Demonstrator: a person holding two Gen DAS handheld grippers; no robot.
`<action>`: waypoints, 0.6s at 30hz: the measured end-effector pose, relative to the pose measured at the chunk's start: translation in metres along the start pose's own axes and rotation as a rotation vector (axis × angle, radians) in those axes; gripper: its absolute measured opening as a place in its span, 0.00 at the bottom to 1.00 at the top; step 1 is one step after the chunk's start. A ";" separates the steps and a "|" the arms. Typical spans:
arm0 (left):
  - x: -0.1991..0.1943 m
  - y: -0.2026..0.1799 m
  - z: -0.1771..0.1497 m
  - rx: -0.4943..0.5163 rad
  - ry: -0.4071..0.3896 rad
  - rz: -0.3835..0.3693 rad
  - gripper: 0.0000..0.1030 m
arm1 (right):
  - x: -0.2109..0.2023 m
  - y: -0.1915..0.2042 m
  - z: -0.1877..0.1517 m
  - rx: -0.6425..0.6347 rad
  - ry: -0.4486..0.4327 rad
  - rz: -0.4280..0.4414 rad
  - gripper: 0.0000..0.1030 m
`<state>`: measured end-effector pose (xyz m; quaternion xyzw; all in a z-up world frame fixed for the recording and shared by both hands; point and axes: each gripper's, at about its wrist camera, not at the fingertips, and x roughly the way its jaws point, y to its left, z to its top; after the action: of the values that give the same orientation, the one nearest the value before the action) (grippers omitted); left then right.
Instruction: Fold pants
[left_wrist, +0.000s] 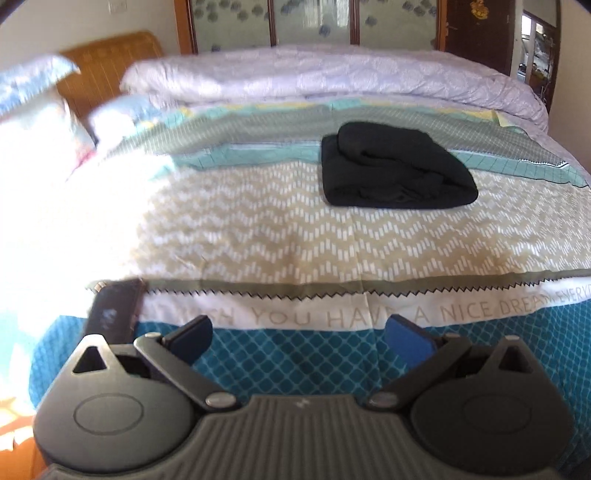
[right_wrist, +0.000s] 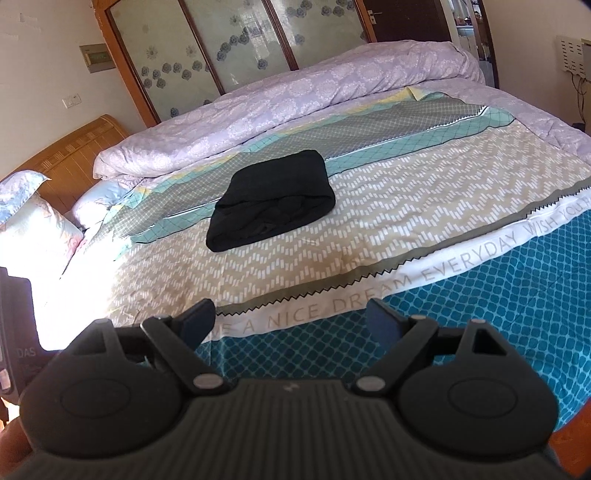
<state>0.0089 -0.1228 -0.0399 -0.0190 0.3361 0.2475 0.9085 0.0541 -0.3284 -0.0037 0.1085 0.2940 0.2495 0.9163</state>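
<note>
Pants: black pants (left_wrist: 397, 171) folded into a compact bundle, centre-right of the left view, on the bedspread's (left_wrist: 258, 236) chevron and teal bands.
Left gripper (left_wrist: 297, 338): released, jaws spread wide, empty, bottom of frame.
Right gripper (right_wrist: 291, 323): released, empty.
Quilt: lilac quilt (right_wrist: 295, 96) bunched behind.
Hard to see: pillows (left_wrist: 33, 122) at left, blurred and overexposed.

Sunlit bedroom, patterned bedspread (right_wrist: 388, 221) across a wide bed.
A rolled lilac floral quilt (right_wrist: 295, 99) lies far ahead; floral pillows (left_wrist: 33, 122) and a wooden headboard (right_wrist: 74, 155) sit ahead-left.
</note>
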 end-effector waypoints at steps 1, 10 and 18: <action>-0.008 -0.002 0.001 0.014 -0.016 0.010 1.00 | -0.002 0.001 0.000 -0.002 -0.003 0.003 0.87; -0.047 -0.015 0.007 0.024 -0.103 0.014 1.00 | -0.013 -0.001 -0.003 0.000 -0.015 0.016 0.87; -0.044 -0.022 0.002 0.021 -0.058 -0.031 1.00 | -0.012 -0.007 -0.003 0.012 -0.018 0.014 0.87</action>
<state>-0.0083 -0.1605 -0.0137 -0.0073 0.3116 0.2301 0.9219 0.0467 -0.3409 -0.0022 0.1185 0.2863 0.2532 0.9165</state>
